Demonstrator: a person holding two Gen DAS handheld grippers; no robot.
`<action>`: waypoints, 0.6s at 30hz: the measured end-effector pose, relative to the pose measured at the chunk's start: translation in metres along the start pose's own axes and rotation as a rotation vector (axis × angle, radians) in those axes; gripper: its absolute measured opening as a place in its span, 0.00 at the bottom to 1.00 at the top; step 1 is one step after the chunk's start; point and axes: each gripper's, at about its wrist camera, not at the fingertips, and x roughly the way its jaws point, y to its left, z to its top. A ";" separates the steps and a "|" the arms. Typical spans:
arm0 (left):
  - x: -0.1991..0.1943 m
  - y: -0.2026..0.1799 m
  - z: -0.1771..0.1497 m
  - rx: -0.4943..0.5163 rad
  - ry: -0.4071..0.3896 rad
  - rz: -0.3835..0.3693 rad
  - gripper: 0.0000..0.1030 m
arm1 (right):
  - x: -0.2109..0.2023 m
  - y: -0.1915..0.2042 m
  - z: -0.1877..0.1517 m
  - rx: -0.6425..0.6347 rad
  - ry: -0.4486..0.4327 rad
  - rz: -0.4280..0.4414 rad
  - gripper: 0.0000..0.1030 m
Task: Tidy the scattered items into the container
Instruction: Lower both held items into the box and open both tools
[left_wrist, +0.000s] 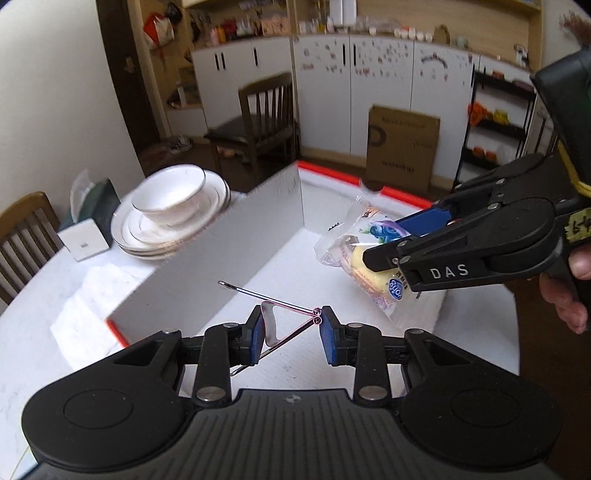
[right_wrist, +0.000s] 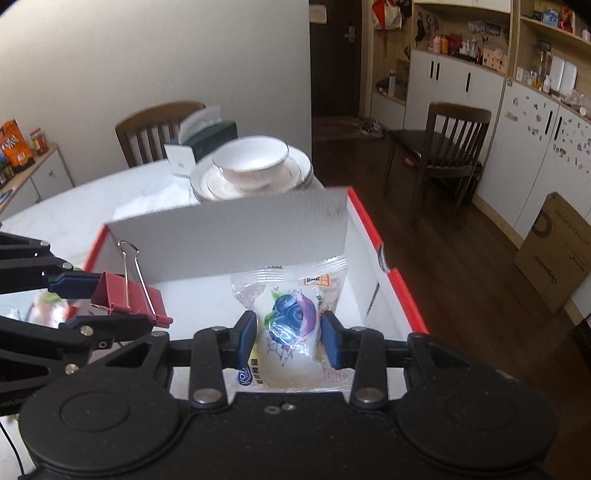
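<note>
The container is a white box with red rims (left_wrist: 399, 195) (right_wrist: 402, 295). My left gripper (left_wrist: 292, 330) is shut on a red binder clip (right_wrist: 127, 295); its wire handles (left_wrist: 269, 299) stick out over the box floor. My right gripper (right_wrist: 288, 338) is shut on a clear snack packet with a blueberry print (right_wrist: 291, 317), held over the box's inside. The packet also shows in the left wrist view (left_wrist: 365, 251), with the right gripper (left_wrist: 384, 243) clamped on it from the right.
A bowl on stacked plates (left_wrist: 173, 210) (right_wrist: 255, 166) stands just behind the box's grey raised flap (left_wrist: 236, 243). A tissue box (right_wrist: 201, 144) sits behind them. A white cloth (left_wrist: 92, 299) lies on the table. Wooden chairs (left_wrist: 262, 110) stand around.
</note>
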 end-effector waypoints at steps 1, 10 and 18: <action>0.006 0.000 0.002 0.003 0.016 -0.002 0.29 | 0.004 -0.001 -0.001 -0.006 0.012 0.004 0.36; 0.050 0.008 0.004 -0.009 0.146 -0.031 0.29 | 0.036 -0.006 -0.003 -0.022 0.102 0.021 0.36; 0.073 0.007 0.000 -0.001 0.237 -0.047 0.29 | 0.056 -0.002 -0.003 -0.048 0.176 0.032 0.36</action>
